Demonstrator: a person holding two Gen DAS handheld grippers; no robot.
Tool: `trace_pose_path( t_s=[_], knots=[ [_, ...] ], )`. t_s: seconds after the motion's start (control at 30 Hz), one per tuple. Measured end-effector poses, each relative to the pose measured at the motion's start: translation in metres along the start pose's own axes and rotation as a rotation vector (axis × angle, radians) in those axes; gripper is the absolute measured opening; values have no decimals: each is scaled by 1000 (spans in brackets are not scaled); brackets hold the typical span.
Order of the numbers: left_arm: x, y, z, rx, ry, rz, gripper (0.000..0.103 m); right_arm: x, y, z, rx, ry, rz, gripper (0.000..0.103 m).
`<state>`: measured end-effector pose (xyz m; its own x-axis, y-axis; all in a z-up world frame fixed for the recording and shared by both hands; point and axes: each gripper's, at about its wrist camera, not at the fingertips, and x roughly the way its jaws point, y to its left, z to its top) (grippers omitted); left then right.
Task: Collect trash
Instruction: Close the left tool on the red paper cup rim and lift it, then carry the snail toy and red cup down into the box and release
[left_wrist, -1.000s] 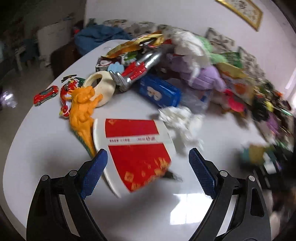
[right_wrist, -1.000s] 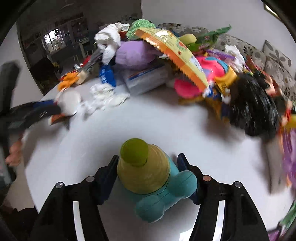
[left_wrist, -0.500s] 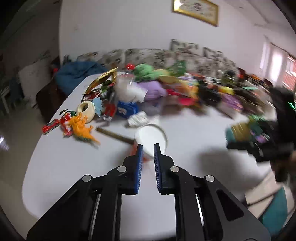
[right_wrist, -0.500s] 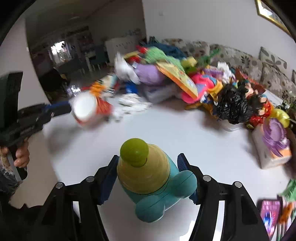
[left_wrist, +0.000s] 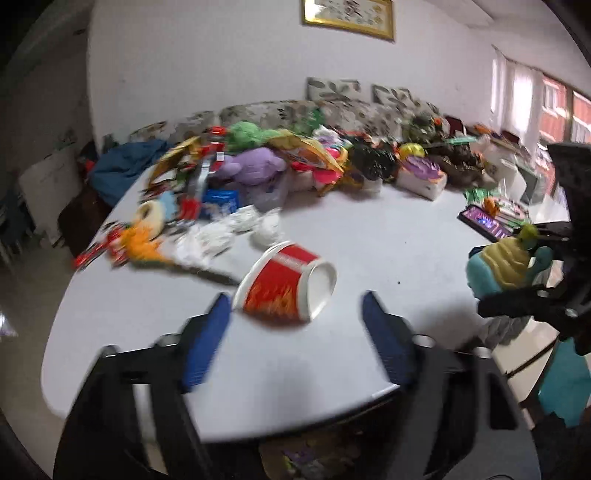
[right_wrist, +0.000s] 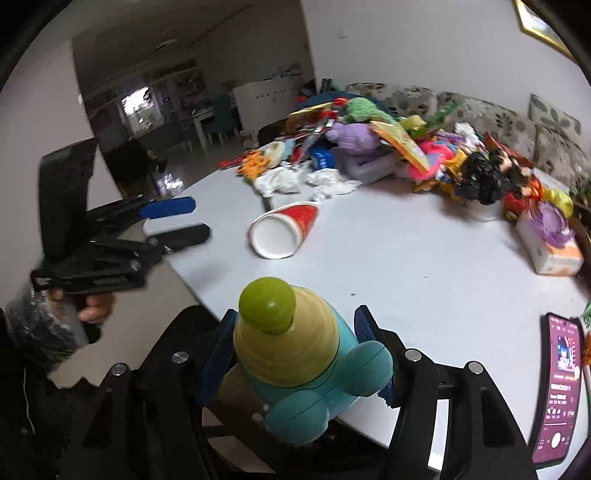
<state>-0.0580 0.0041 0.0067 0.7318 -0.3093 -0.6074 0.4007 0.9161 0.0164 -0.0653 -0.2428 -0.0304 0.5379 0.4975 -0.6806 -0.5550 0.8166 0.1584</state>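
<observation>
Red paper cup (left_wrist: 286, 286) x1 lies free; left gripper (left_wrist: 295, 334) open, right gripper (right_wrist: 295, 354) clamps 1 teal toy (right_wrist: 306, 365).

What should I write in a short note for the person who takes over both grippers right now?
Left gripper: open, holding nothing, aimed at the red paper cup.
Right gripper: shut on the teal toy with yellow top, near the table edge.
The cup lies on its side on the table, apart from both grippers. Crumpled white tissues lie behind it, in front of the toy pile. A phone lies at the right edge.
Done: no trash is collected in view.
Left: grip the cup, then the tissues. No bin is visible.
</observation>
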Motion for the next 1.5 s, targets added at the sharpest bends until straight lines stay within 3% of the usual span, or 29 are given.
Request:
trace_pose_path(
  t_s=[0.07,0.13,0.17,0.2,0.23,0.3,0.4,0.57,0.6,0.67,0.73,0.9,1.1,1.33,1.5],
  knots=[
    [18,-2,11,32,9,-34,86,1,-8,0,20,-2,-6,63],
    [44,-2,20,57,42,-19,85,2,-16,-3,42,0,-7,63],
    [62,-1,23,63,76,-31,79,4,-19,-5,54,3,-3,63],
    [73,0,24,59,105,-44,50,5,-22,-6,61,4,-1,63],
    [87,3,25,39,140,-70,52,7,-25,-7,71,6,1,63],
    [91,1,29,56,128,-60,48,10,-29,-9,88,12,12,63],
    [82,-5,27,78,108,-56,37,13,-30,-9,95,12,26,63],
    [24,0,32,26,-35,-73,26,15,-25,-7,86,-9,39,63],
    [13,-1,34,28,-62,-66,15,14,-23,-6,82,-13,40,63],
    [-7,3,37,5,-91,-68,13,13,-20,-4,75,-21,48,63],
    [-13,3,38,19,-99,-61,4,14,-18,-3,71,-25,51,63],
    [20,12,27,-29,-22,-55,3,20,-19,-3,76,-20,49,63],
    [33,25,19,-120,-8,-87,1,16,-26,-4,92,-18,27,63],
    [-19,24,43,-128,-145,-94,1,11,-23,-2,86,-29,31,63],
    [-57,10,39,-76,-148,-135,1,-2,0,-5,46,-25,66,63]
  ],
)
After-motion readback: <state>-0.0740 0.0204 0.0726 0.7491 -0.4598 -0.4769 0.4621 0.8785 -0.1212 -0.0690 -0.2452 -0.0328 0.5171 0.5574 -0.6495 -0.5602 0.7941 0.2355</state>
